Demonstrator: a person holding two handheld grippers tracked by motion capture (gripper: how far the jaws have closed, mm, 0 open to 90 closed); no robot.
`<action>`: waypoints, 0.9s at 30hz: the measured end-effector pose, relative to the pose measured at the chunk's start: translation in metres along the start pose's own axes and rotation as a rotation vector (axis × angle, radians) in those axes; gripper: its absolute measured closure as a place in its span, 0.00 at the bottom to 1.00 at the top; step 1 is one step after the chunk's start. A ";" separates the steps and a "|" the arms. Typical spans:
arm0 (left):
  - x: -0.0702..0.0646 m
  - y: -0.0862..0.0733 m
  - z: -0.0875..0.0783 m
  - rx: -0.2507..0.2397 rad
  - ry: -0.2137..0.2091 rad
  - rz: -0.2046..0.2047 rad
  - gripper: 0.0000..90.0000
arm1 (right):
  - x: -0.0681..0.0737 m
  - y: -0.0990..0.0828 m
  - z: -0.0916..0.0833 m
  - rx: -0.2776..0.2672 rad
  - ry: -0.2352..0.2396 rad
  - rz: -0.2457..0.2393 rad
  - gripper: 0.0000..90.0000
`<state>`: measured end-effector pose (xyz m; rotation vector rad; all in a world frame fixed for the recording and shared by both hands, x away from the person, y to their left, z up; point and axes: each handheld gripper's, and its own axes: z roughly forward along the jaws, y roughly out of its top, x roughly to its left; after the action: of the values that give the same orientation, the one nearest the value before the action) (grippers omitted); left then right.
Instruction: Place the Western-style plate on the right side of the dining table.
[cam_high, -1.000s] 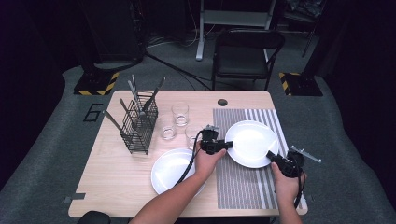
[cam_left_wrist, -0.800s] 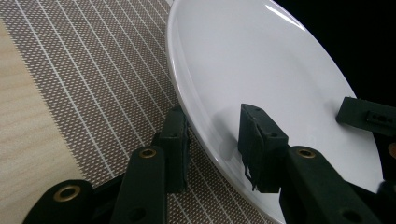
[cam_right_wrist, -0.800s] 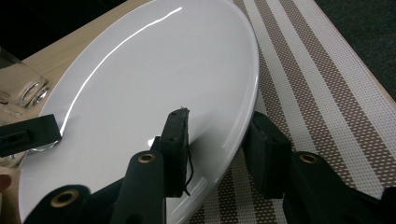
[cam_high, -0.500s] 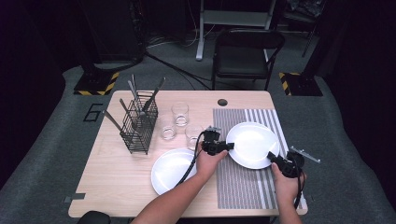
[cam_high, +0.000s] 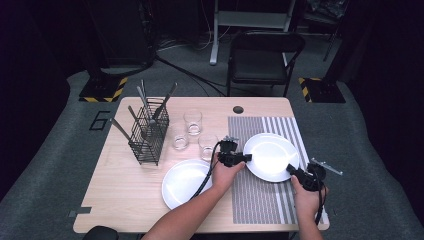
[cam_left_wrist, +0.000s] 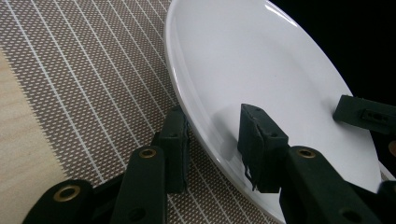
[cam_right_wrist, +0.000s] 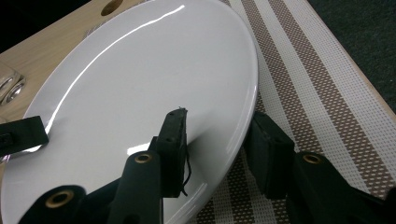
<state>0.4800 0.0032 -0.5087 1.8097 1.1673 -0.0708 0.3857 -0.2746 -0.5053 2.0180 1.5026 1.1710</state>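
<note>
Plate (cam_high: 270, 156) on the striped mat (cam_high: 260, 200), its rim between the spread fingers of left gripper (cam_high: 243, 158) and right gripper (cam_high: 291, 170), neither pinching: set-down step, calling next for withdrawal sideways.

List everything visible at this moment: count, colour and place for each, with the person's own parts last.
Plate on mat: one, white, on the striped mat, rim between the jaws of both claws.
Second plate: one, white, on bare wood left of the mat.
Striped mat: one, brown and white, right half of the table.
Glasses: three, clear, mid-table beside the basket.
Wire basket: one, black, left part of the table, holding metal utensils.
Table: one, light wood.
Folding chair: one, black, behind the table.
Left claw: black, jaws astride the plate's left rim.
Right claw: black, jaws astride the right rim; whether either clamps is unclear.
</note>
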 end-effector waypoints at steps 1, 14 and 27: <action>0.000 0.000 0.001 0.001 0.002 0.001 0.70 | 0.000 0.000 0.000 0.002 -0.001 0.004 0.66; 0.000 -0.003 0.005 0.016 0.011 -0.018 0.70 | -0.004 -0.003 0.003 0.015 -0.004 0.012 0.66; 0.002 -0.004 0.008 0.035 0.019 -0.022 0.70 | -0.004 -0.003 0.007 0.026 -0.024 -0.002 0.66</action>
<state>0.4819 -0.0011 -0.5171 1.8313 1.2069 -0.0872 0.3887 -0.2762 -0.5134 2.0393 1.5158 1.1287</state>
